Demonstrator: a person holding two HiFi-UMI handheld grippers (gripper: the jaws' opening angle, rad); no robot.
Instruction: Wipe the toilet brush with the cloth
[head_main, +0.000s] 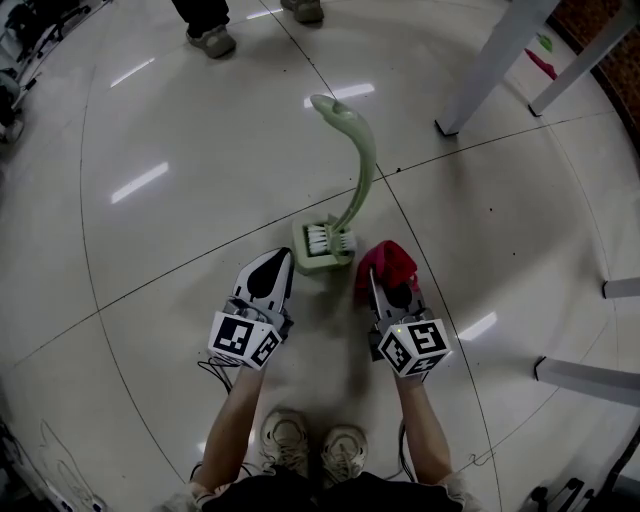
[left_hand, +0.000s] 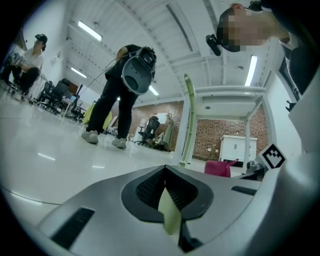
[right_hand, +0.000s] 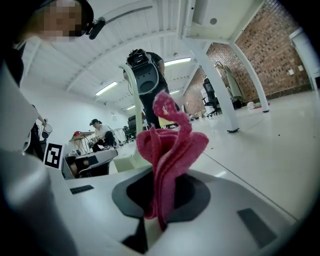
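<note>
Our forearms (head_main: 235, 425) reach down past beige sneakers (head_main: 315, 445) to both tools. We hold the left gripper (head_main: 286, 256) low & level near the glossy white tiled floor (head_main: 150, 250). Its fingers (left_hand: 148, 190) are pressed together on a thin pale-green edge, & the head view puts the tips right at the left wall of the pale-green plastic brush holder (head_main: 318, 263). That holder carries the pale-green toilet brush (head_main: 368, 170) w/ long curved handle, white bristles down, btwn & just ahead of the two grippers. We tip the right gripper (head_main: 385, 288) slightly down. Its fingers (right_hand: 197, 197) pinch the crumpled pink-red cloth (right_hand: 170, 145), which bunches up past the tips just beside the holder's right side; touching or not, we can't tell. Farther off: white table legs (head_main: 490, 65) & another person's shoes (head_main: 212, 40).
</note>
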